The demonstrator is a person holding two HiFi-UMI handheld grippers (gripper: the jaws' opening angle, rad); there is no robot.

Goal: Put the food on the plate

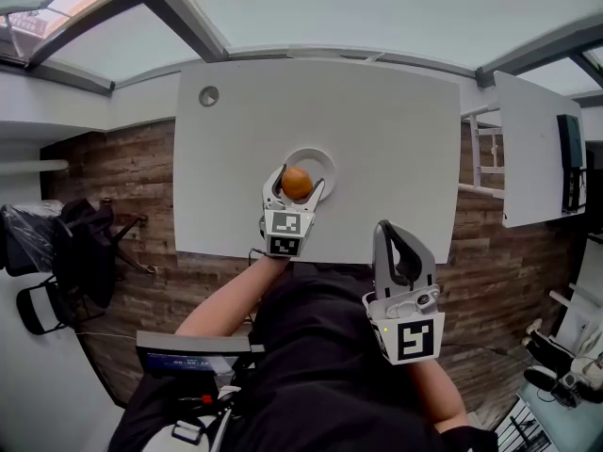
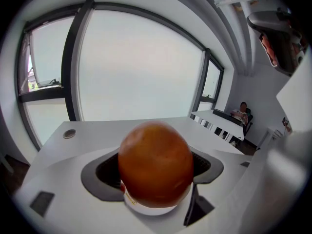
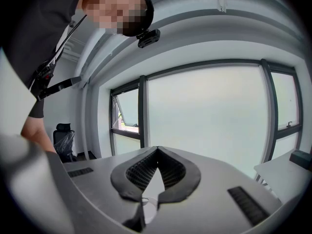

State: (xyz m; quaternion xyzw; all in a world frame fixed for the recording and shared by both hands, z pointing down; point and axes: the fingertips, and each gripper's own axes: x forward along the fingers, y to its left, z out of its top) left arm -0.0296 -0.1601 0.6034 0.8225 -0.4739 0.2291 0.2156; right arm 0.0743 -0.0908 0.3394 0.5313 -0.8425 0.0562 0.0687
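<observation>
**Orange fruit gripped over the plate**

The white worktop (image 1: 377,130) was a smooth, flat rectangle with rounded corners, set over a floor of wood-grain planks (image 1: 122,186). The right tongs (image 1: 384,226) hung off the worktop's near edge, close to the person's dark-clothed body. Their grey jaws, lined with ribbed black pads, met at the tips with nothing between them. The left tongs (image 1: 298,181) reached over the worktop and were clamped on the orange fruit (image 1: 296,185), one jaw on each side of it. The plate (image 1: 318,155) was round, white and shallow, with a raised rim. The fruit sat over the plate's near part; whether it touched the plate could not be told. The fruit was round and smooth-skinned, with faint speckling in the left gripper view. A small round grey grommet (image 1: 208,95) lay in the worktop's far left corner.
</observation>
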